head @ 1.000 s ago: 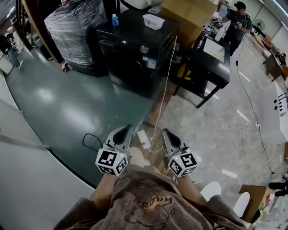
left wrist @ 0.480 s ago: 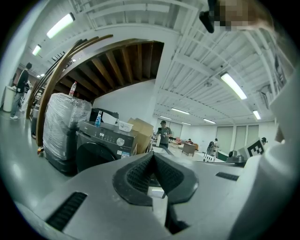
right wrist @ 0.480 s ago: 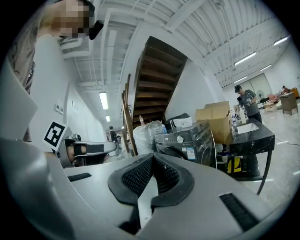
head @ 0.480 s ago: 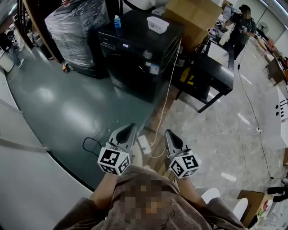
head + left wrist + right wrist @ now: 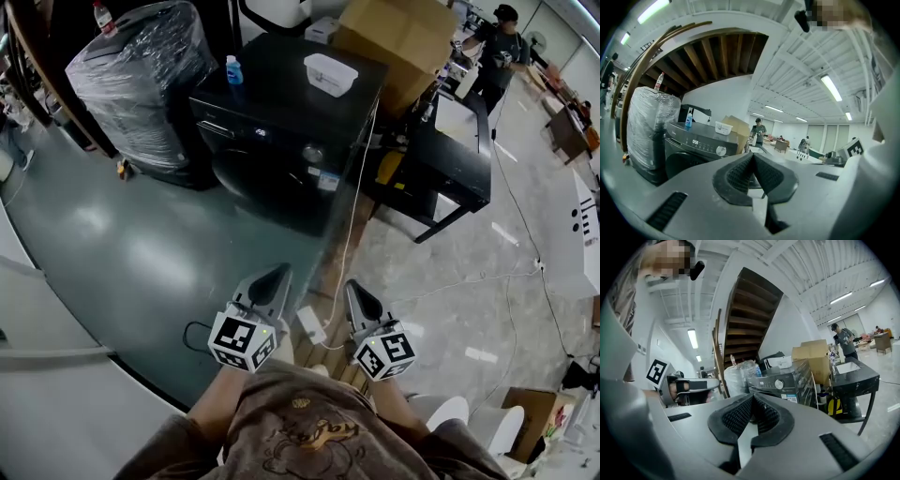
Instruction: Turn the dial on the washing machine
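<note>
The black washing machine (image 5: 272,112) stands ahead across the floor, its round silver dial (image 5: 313,155) on the front panel. Both grippers are held low in front of the person, well short of the machine and pointing toward it. My left gripper (image 5: 280,273) is shut with nothing between its pads. My right gripper (image 5: 355,287) is shut and empty too. In the left gripper view the dial (image 5: 721,150) shows left of the closed jaws; in the right gripper view the dial (image 5: 778,384) sits just above and right of them.
A white container (image 5: 330,73) and a blue bottle (image 5: 233,69) stand on the machine. A plastic-wrapped load (image 5: 141,80) is to its left; a cardboard box (image 5: 398,37) and black table (image 5: 459,155) to its right. A white cable (image 5: 352,216) and power strip (image 5: 311,325) lie ahead. A person (image 5: 497,47) stands far right.
The person has walked toward the washing machine, so it looks nearer and larger. Both grippers travelled forward together and stayed shut.
</note>
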The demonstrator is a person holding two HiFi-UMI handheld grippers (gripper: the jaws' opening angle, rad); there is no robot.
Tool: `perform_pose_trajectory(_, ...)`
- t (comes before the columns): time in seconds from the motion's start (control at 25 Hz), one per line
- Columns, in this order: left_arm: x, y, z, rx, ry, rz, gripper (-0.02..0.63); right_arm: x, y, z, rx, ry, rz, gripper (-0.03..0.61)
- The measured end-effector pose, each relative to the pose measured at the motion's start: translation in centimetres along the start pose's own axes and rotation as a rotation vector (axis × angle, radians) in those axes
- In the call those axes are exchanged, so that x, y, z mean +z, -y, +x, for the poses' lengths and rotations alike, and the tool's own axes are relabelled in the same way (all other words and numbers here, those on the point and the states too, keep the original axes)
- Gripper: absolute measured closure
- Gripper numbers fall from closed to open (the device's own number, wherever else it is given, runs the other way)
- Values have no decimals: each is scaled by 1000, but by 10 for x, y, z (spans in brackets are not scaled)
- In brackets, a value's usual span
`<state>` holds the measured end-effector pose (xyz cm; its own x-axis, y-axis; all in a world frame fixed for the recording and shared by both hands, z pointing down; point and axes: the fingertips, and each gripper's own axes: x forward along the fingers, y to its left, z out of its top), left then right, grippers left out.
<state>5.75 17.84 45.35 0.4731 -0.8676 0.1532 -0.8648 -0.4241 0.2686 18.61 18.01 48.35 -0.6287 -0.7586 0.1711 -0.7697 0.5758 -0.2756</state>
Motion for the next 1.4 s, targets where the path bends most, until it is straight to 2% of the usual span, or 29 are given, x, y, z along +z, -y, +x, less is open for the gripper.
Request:
perform_pose_trajectory(0.36,68,-75,43,-156,-88,39,614,56,-19,89,-162,2,17,578)
perform_pose_trajectory(0.56,91,-103,57,-185,-99,48,614,76,-26,118,-200,0,15,578)
perform_pose_trajectory(0.84,101,-120,70,-194,-101,28,614,81,-18,138,-258,-4,20,578)
perform_pose_trajectory(1.4,101,-135,100,-207,-107,26,614,78,6,175,-276,-6,7,577)
